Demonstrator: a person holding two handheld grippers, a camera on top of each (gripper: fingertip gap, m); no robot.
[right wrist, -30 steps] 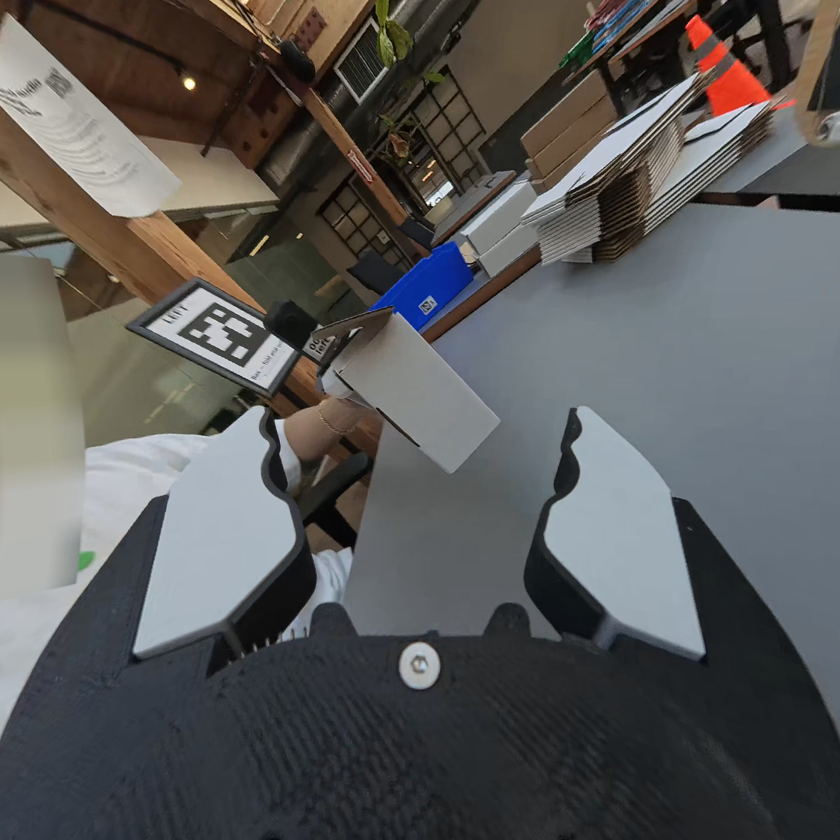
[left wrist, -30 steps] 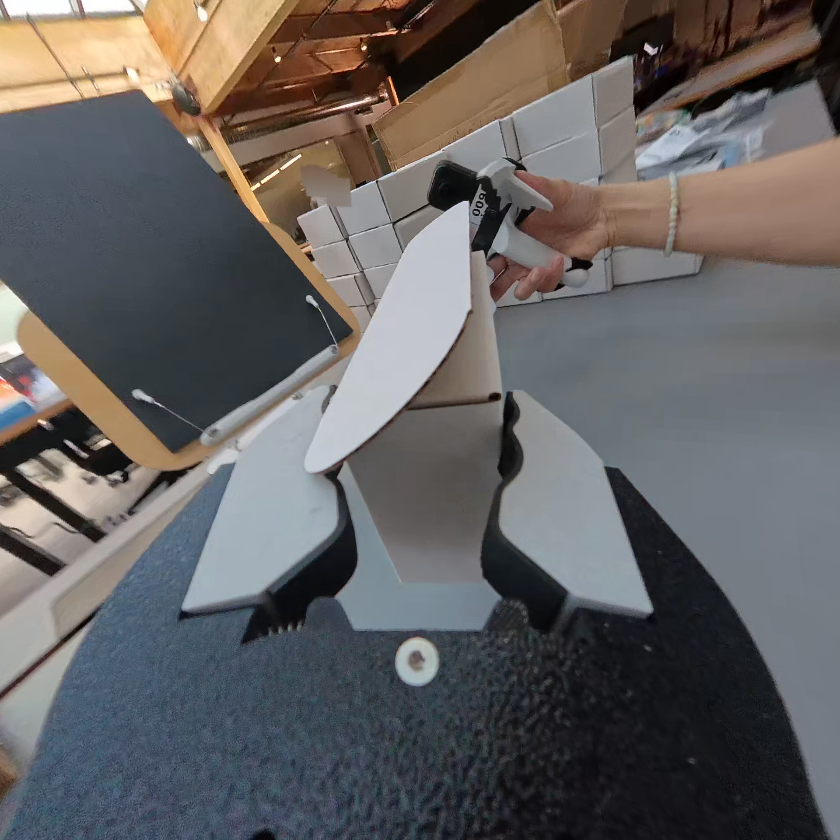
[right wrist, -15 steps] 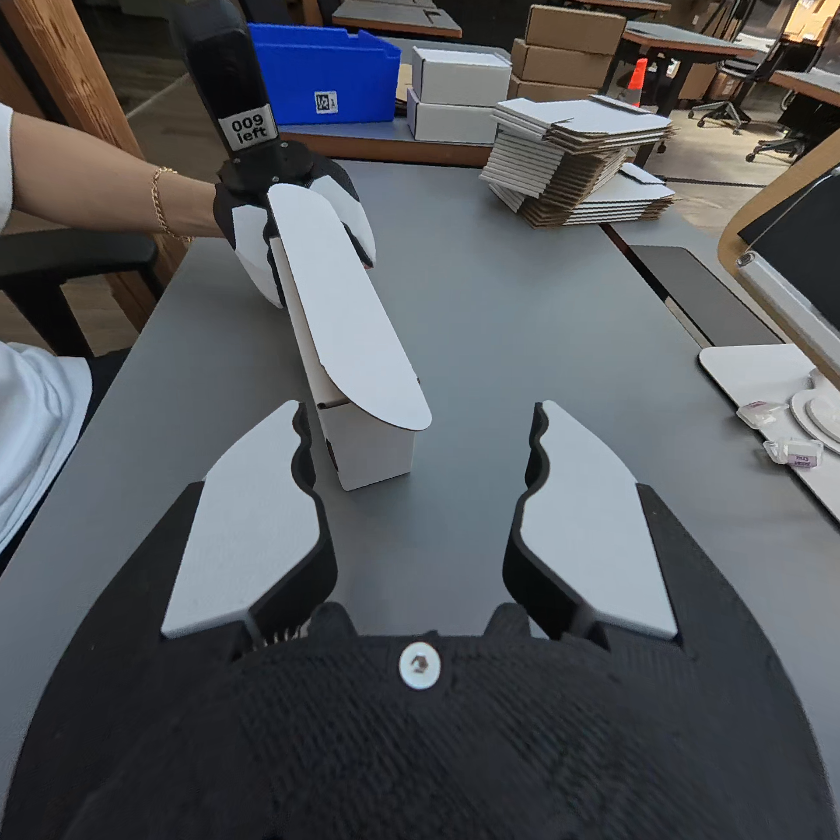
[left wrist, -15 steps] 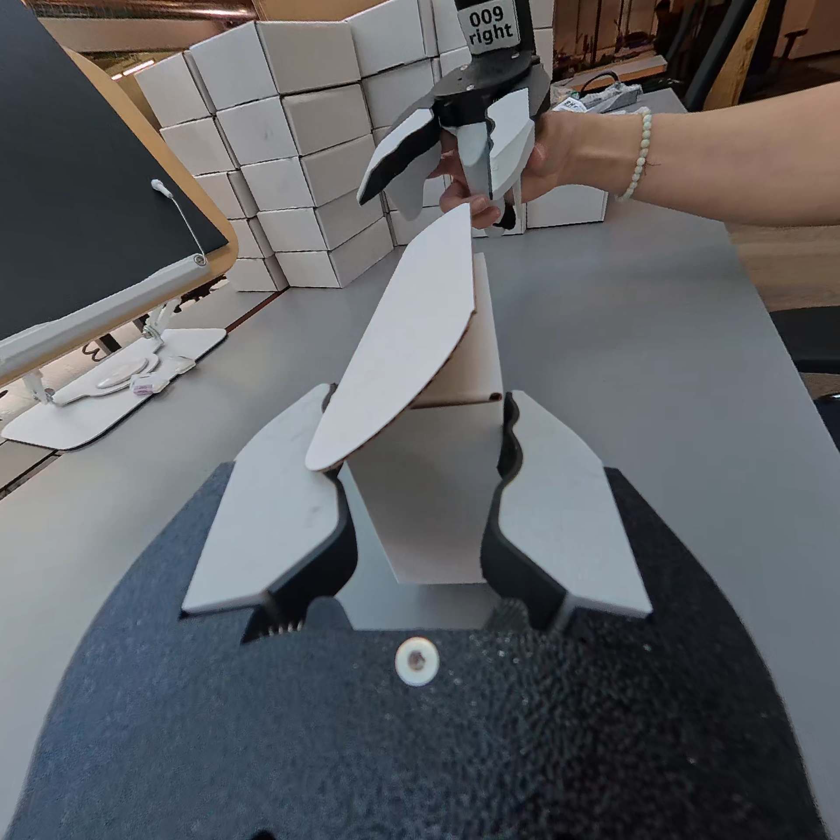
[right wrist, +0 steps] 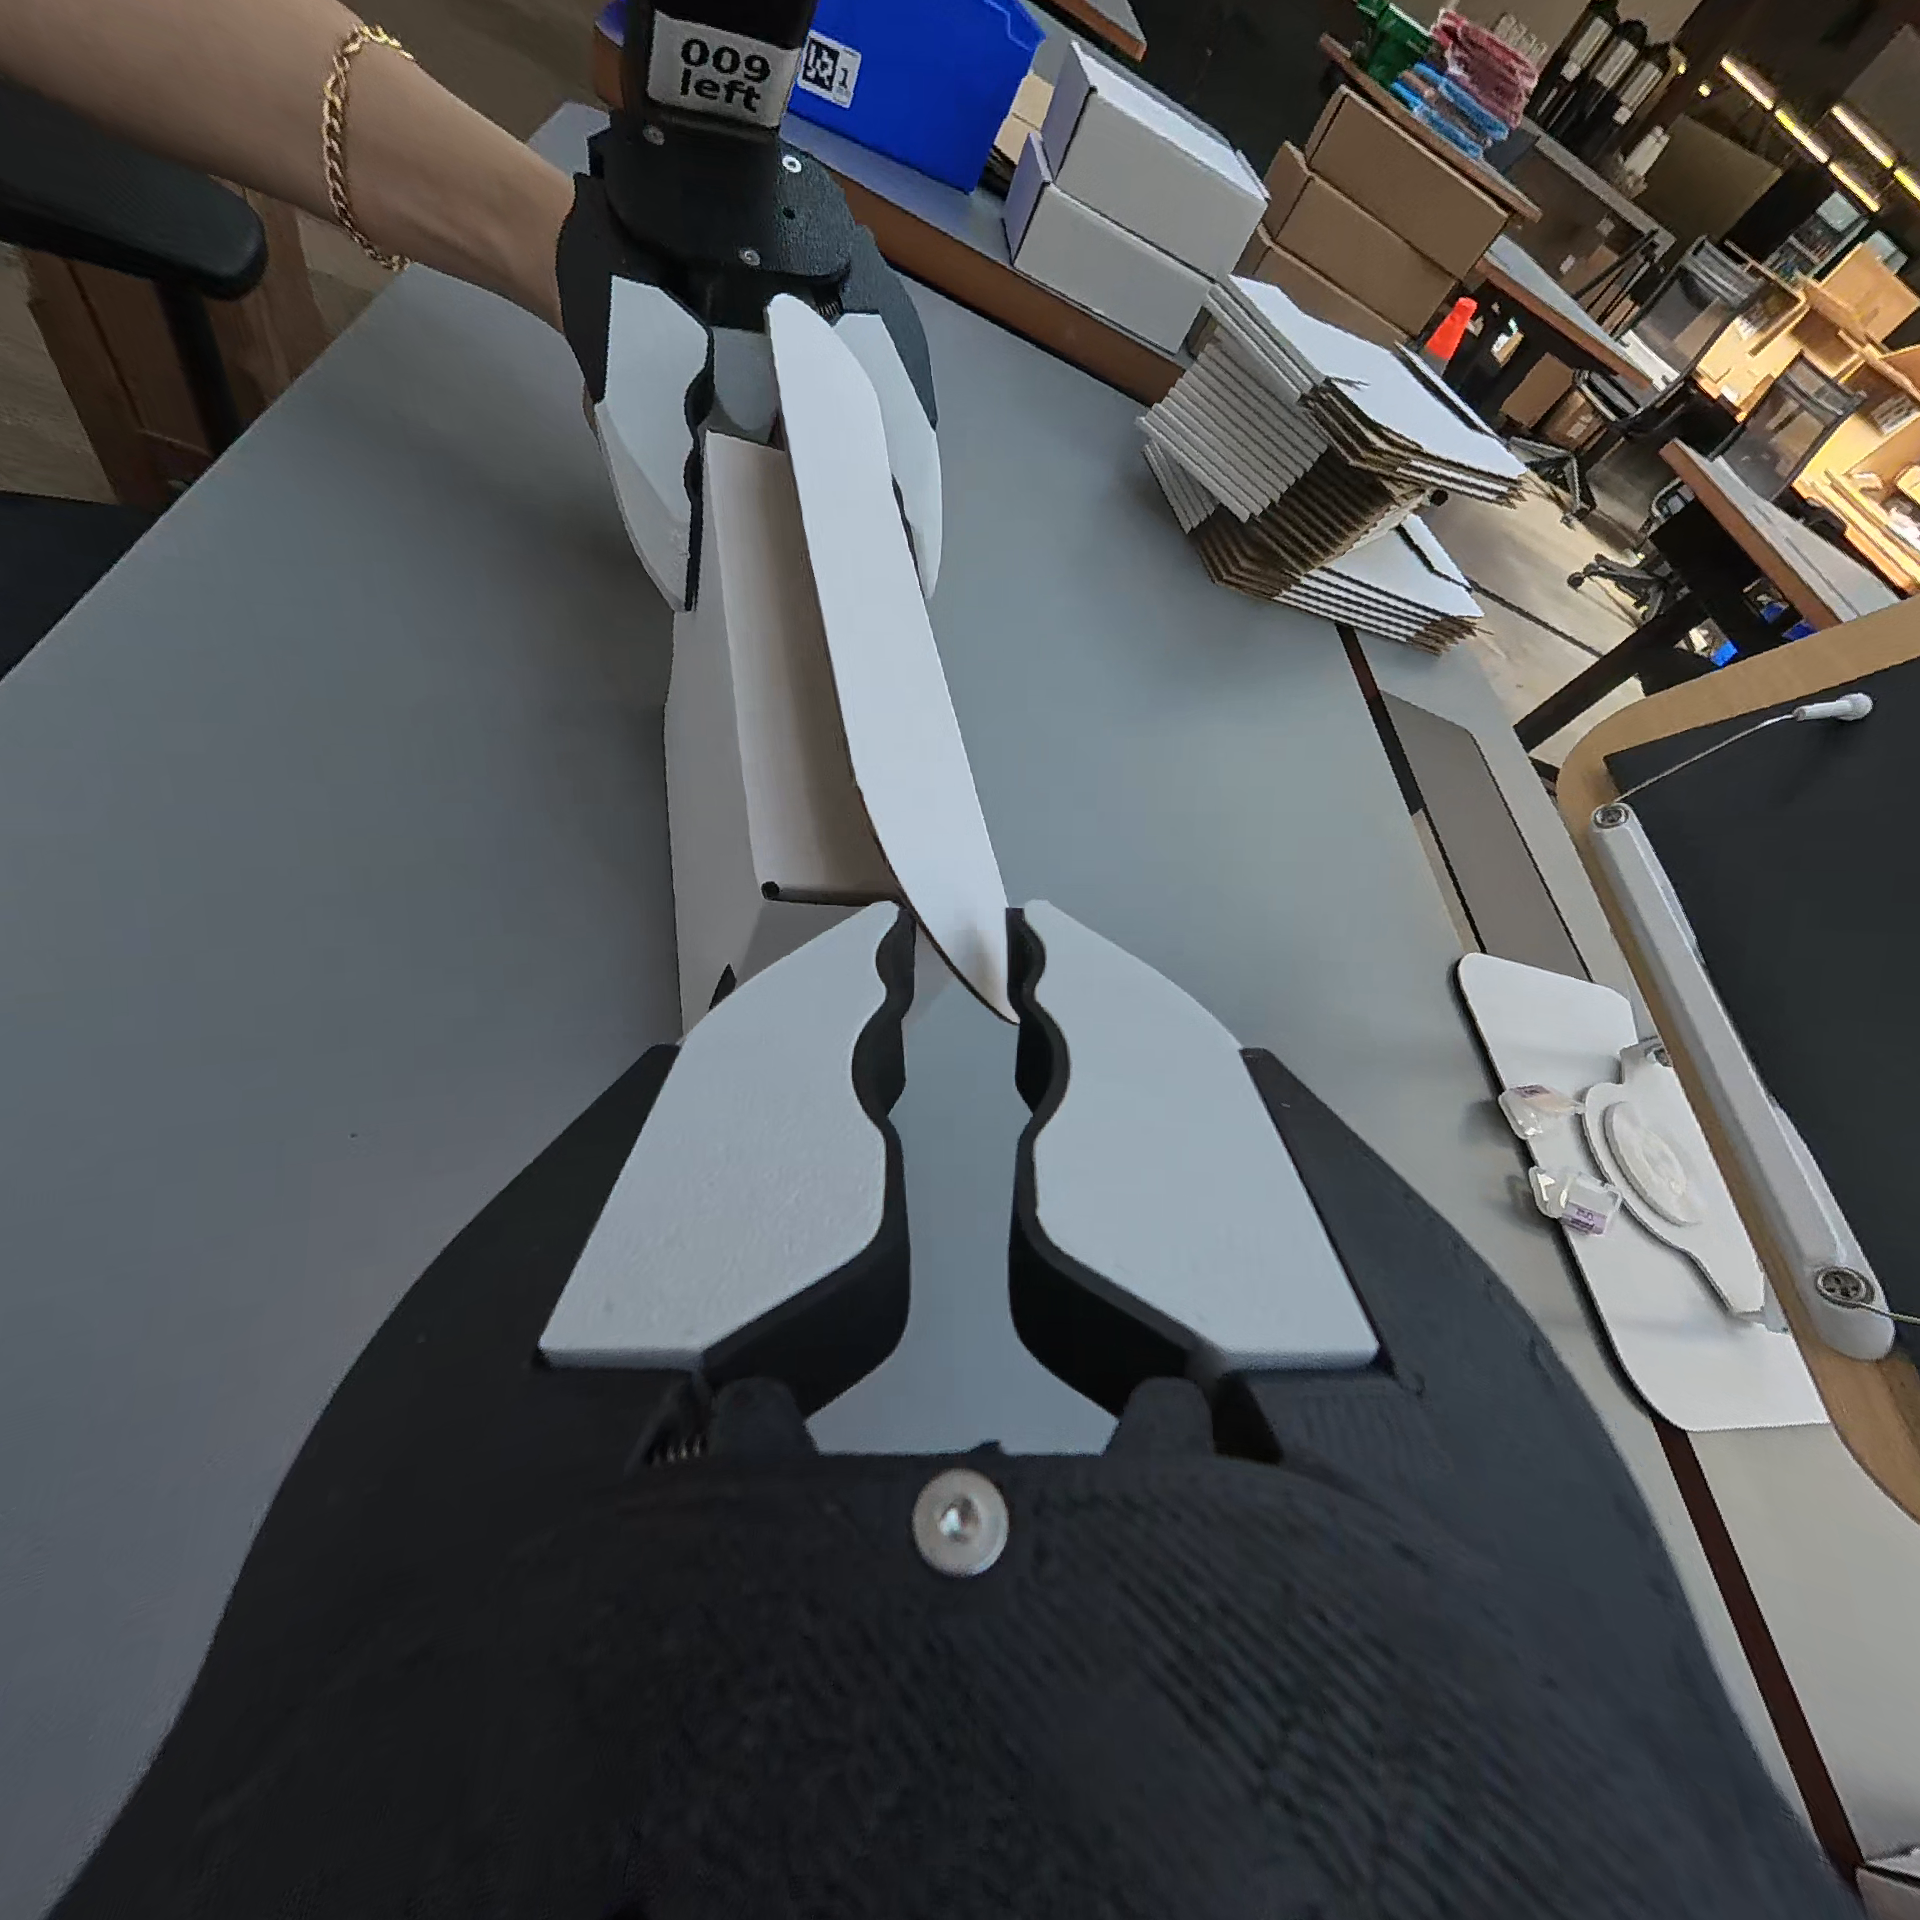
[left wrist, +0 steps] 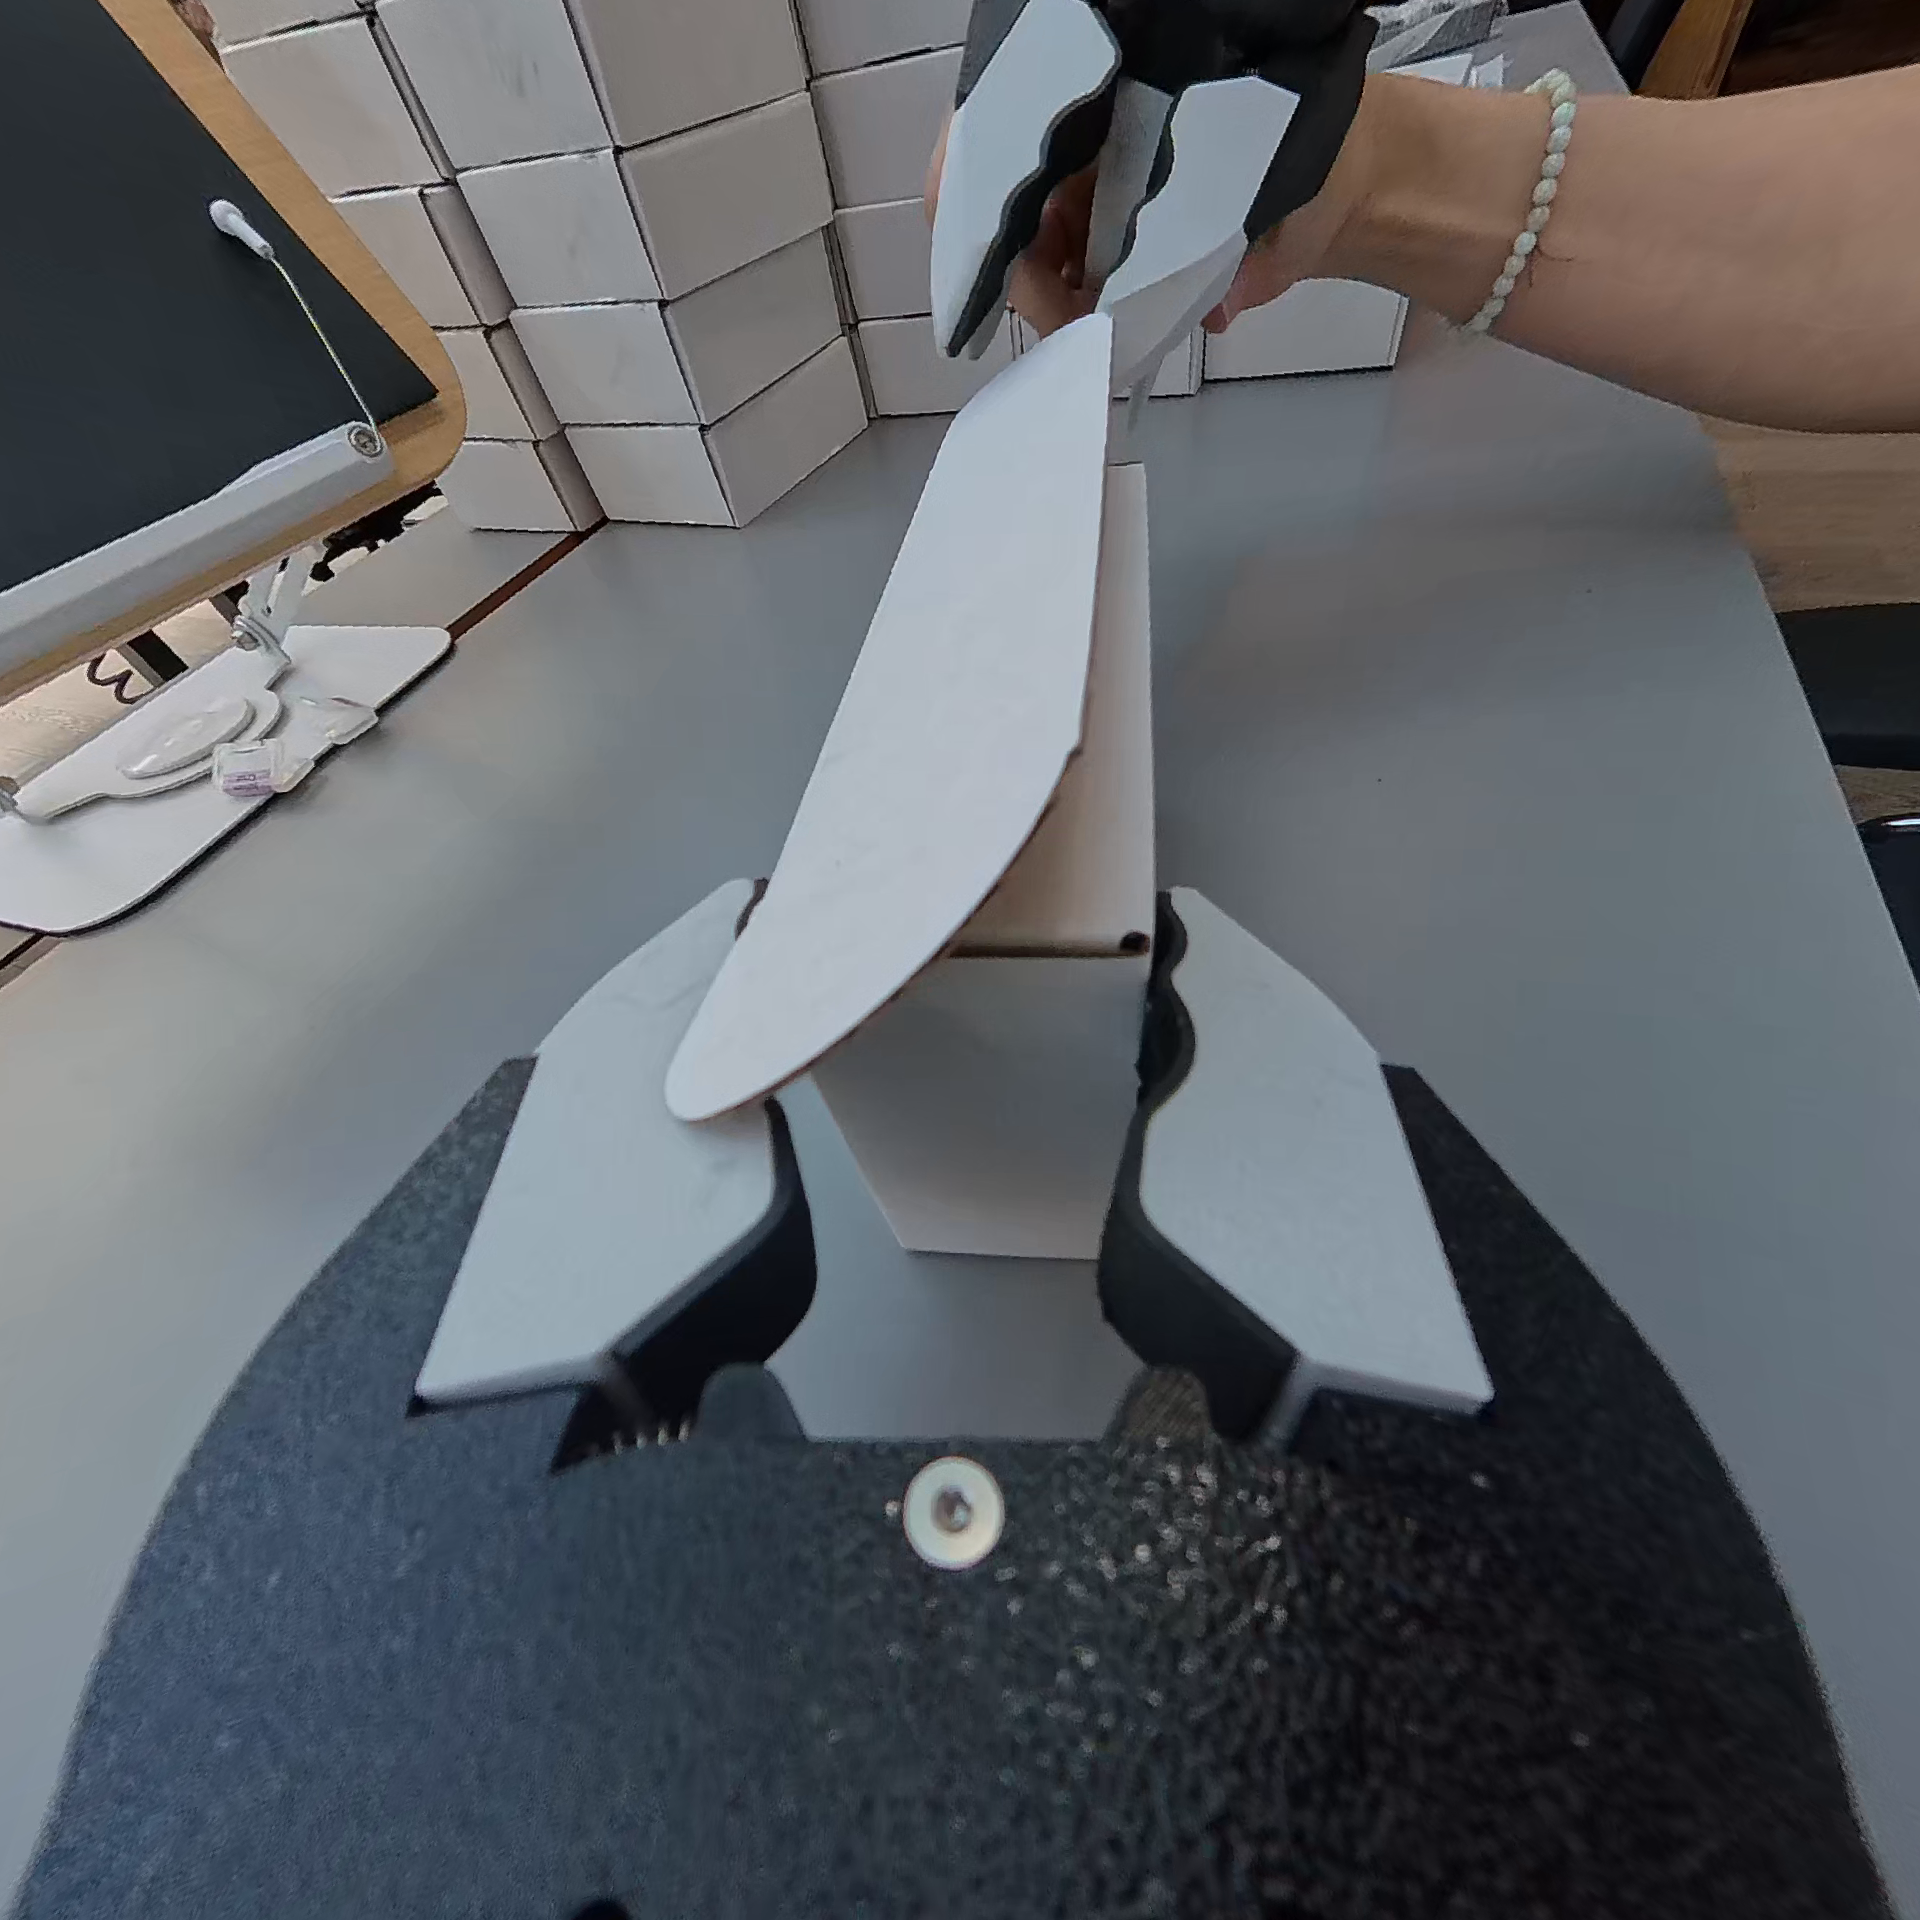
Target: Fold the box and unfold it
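Note:
A white cardboard box [left wrist: 997, 1143] lies lengthwise on the grey table [left wrist: 1455, 831], its long rounded lid flap [left wrist: 966, 675] standing up at a slant. My left gripper [left wrist: 961, 904] is shut on the near end of the box, one finger on each side. My right gripper [right wrist: 961, 935] has narrowed onto the tip of the lid flap [right wrist: 894, 727] at the opposite end, and the flap touches both fingers. The box [right wrist: 727, 644] runs from it to the left gripper [right wrist: 800, 582]. The right gripper [left wrist: 1081, 343] also shows at the top of the left wrist view.
A wall of folded white boxes [left wrist: 644, 260] stands at one table end. A black board on a white stand [left wrist: 156, 312] is at the side, with its base [right wrist: 1621, 1195]. A stack of flat cardboard blanks [right wrist: 1330, 499] and a blue bin [right wrist: 914, 73] are at the other end.
The left gripper brought the box down from a raised, tilted hold to the table. The right gripper moved in from open and apart and closed around the flap's tip.

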